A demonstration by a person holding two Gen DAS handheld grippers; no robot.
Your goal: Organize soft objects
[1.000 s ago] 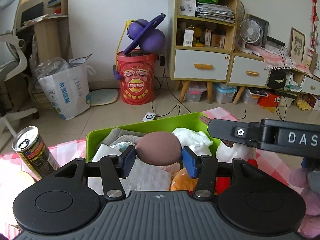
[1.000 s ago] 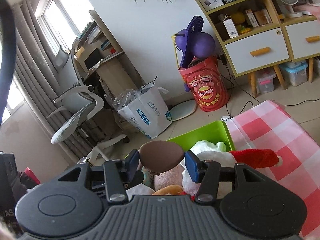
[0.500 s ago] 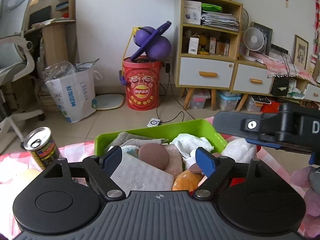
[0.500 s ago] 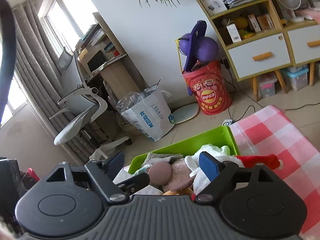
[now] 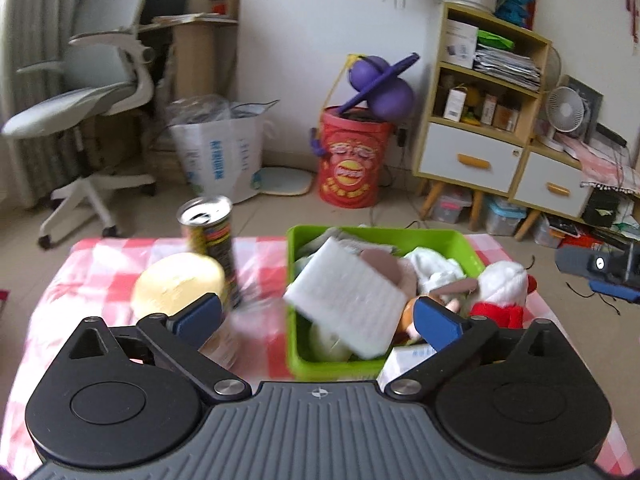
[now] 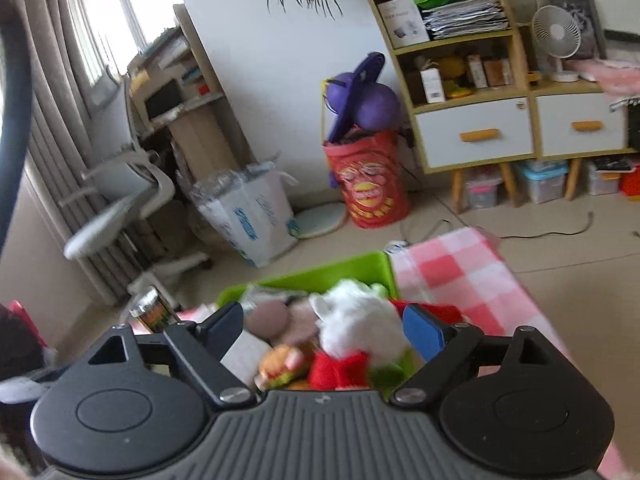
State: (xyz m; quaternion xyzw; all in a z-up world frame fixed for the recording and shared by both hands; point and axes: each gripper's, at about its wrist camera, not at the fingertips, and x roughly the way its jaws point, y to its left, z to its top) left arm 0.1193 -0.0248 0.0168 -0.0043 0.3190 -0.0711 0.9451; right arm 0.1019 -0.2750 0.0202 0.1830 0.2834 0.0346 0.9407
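Note:
A green bin (image 5: 298, 240) on the pink checked cloth holds a white sponge block (image 5: 348, 300), a brown egg-shaped sponge (image 5: 380, 262), a white plush with a red scarf (image 5: 502, 280) and other soft things. Left of the bin lies a pale yellow round soft thing (image 5: 178, 284). My left gripper (image 5: 318, 318) hangs back above the bin's near edge, its jaws opening wide with nothing gripped. My right gripper (image 6: 323, 326) hovers over the bin (image 6: 320, 276), jaws opening; the brown sponge (image 6: 268, 318) and white plush (image 6: 360, 324) lie below, untouched. Its fingers show at the right edge (image 5: 588, 278).
An opened drink can (image 5: 210, 236) stands just behind the yellow thing. On the floor beyond the table are a red bucket (image 5: 352, 160) with a purple ball, a white bag (image 5: 220, 156), an office chair (image 5: 92, 92) and a shelf cabinet (image 5: 476, 120).
Both grippers held the brown sponge a second ago. Both let go; it now lies in the bin. Both grippers have pulled back and up, jaws spreading.

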